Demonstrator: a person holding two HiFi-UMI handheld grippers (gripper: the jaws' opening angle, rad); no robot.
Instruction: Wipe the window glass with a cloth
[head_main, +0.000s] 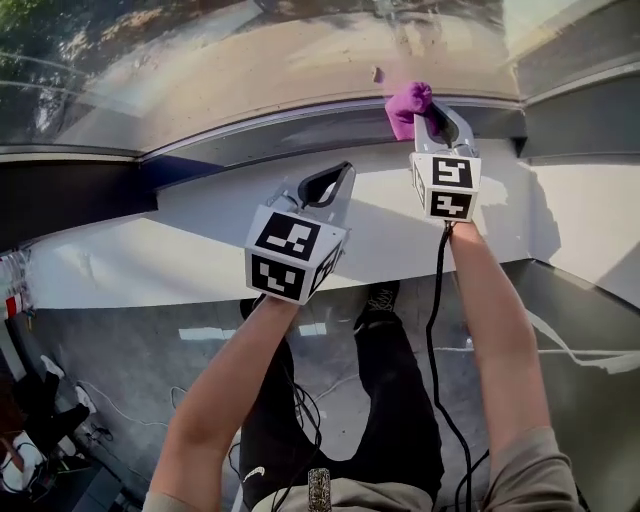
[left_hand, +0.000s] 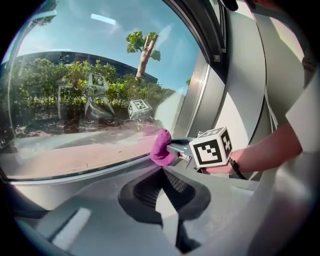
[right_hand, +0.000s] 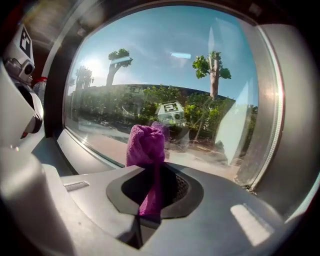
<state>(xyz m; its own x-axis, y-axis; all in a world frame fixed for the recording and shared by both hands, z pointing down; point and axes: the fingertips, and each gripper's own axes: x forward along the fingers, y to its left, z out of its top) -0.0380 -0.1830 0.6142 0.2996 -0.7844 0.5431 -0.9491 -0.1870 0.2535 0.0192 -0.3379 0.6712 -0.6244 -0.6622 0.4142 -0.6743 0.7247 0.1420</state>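
The window glass (head_main: 250, 60) fills the far side of the scene, and below it run a dark frame (head_main: 300, 130) and a white ledge (head_main: 200, 220).

The first danger, I think, is for the glass. The purple cloth (right_hand: 146, 145) is only a short bunch in front of the right gripper (right_hand: 150, 197), so a hard push or a steep tilt could bring the hard jaws against the pane. The second danger is the frame. The cloth is at the far right, low on the glass and just above the frame, near the right corner, so a stroke to the right may catch there. The third is the cloth itself: only a narrow tail is pinched between the closed jaws, and rubbing could pull it out.

The right forearm (head_main: 490, 300) is stretched far forward, and its gripper points at the bottom of the pane. I cannot tell if the cloth really presses on the glass. The left forearm (head_main: 230, 390) is less extended. The left gripper (left_hand: 162, 172) is over the ledge, nearer and to the left, with its jaws together and nothing between them.
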